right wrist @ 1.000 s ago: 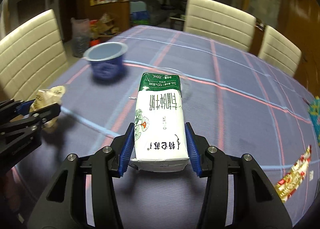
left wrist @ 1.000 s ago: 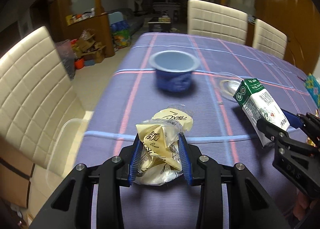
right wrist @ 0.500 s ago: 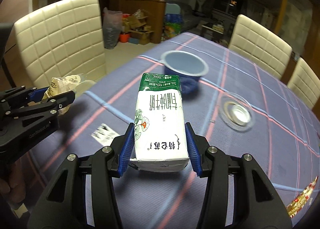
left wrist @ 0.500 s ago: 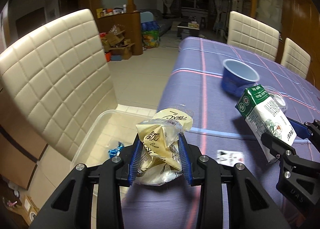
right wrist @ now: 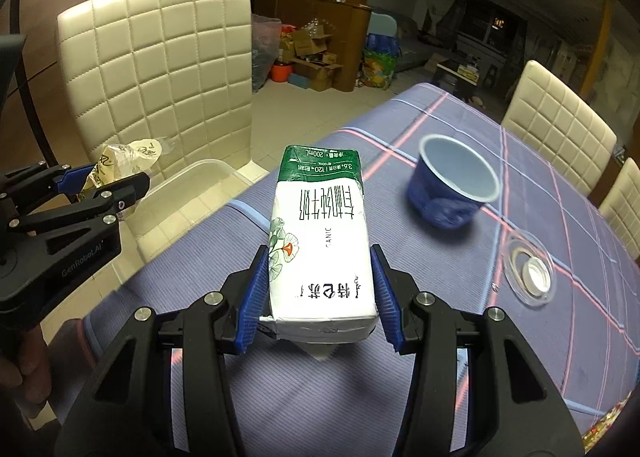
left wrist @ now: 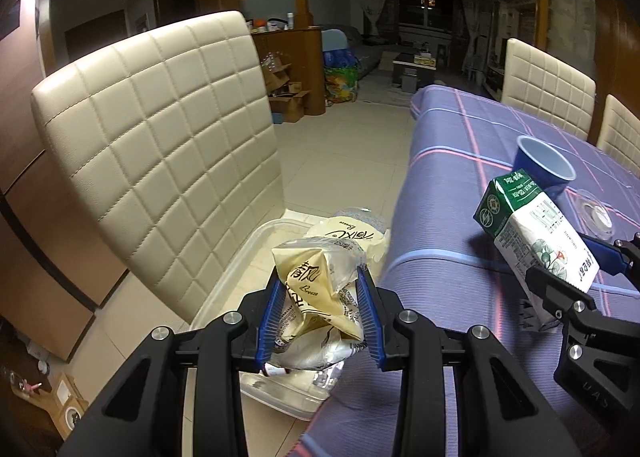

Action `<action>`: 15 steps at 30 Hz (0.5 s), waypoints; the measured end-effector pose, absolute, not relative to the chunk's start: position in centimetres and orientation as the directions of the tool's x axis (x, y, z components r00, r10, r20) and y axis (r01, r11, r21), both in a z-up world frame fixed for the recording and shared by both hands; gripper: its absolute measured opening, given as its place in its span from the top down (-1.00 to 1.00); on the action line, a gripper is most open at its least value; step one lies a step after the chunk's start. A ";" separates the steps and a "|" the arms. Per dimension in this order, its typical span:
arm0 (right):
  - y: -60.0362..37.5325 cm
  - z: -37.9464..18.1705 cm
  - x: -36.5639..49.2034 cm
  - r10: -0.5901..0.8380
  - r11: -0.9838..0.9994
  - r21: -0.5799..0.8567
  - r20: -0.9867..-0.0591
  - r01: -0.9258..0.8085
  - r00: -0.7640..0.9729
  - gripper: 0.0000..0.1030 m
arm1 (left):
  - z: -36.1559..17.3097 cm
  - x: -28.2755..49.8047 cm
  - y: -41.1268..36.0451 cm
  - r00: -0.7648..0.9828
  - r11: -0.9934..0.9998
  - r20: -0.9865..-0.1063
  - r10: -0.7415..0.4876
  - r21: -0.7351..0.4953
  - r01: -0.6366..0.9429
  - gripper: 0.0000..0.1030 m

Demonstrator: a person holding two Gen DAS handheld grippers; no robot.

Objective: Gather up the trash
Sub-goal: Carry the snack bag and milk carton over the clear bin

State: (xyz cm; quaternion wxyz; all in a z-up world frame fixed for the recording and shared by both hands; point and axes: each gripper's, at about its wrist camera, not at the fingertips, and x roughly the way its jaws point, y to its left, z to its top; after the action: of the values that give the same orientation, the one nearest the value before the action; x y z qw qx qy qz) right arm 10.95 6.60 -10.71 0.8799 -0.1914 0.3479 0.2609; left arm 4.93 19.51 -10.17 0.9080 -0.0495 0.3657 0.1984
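My left gripper [left wrist: 320,315] is shut on a crumpled cream plastic wrapper [left wrist: 320,289] and hangs over a clear plastic bin [left wrist: 240,257] that sits on a chair seat beside the table. From the right wrist the same wrapper [right wrist: 120,161] and left gripper [right wrist: 94,187] show at the left, above the bin [right wrist: 192,193]. My right gripper [right wrist: 318,299] is shut on a white and green milk carton [right wrist: 320,233], held over the table's near corner. That carton [left wrist: 532,233] also appears at the right of the left wrist view.
A cream quilted chair [left wrist: 160,145] stands behind the bin. The purple checked tablecloth [right wrist: 440,357] carries a blue cup [right wrist: 456,181], a clear round lid [right wrist: 530,271] and a shiny wrapper [right wrist: 600,423] at the lower right edge. More cream chairs [right wrist: 556,121] line the far side.
Both grippers have swung left from over the table toward the chair. The wrapper now hangs over the bin, and the carton has come to the table's near-left corner. Both grips are unchanged.
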 end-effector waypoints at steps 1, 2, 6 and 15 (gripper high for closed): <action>7.0 -10.7 11.0 0.329 0.788 -0.154 -0.714 -0.596 0.619 0.02 | -10.2 4.7 19.7 0.653 0.915 -0.683 0.327 0.056 -0.399 0.32; 7.2 -10.7 11.0 0.331 0.786 -0.153 -0.715 -0.599 0.616 0.02 | -10.3 4.6 19.9 0.651 0.914 -0.684 0.329 0.056 -0.403 0.32; 8.4 -10.7 11.0 0.337 0.777 -0.156 -0.716 -0.610 0.612 0.02 | -10.3 4.3 20.4 0.648 0.908 -0.682 0.339 0.056 -0.415 0.32; 11.5 -9.7 10.8 0.369 0.741 -0.184 -0.691 -0.646 0.621 0.02 | -10.0 3.6 22.7 0.635 0.880 -0.670 0.385 0.059 -0.471 0.32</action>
State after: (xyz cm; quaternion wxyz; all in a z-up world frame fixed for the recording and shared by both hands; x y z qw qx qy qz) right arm 10.77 11.53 -9.66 0.8748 -0.2130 0.3245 0.2901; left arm 3.57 22.73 -9.96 0.9022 -0.0608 0.3551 0.2370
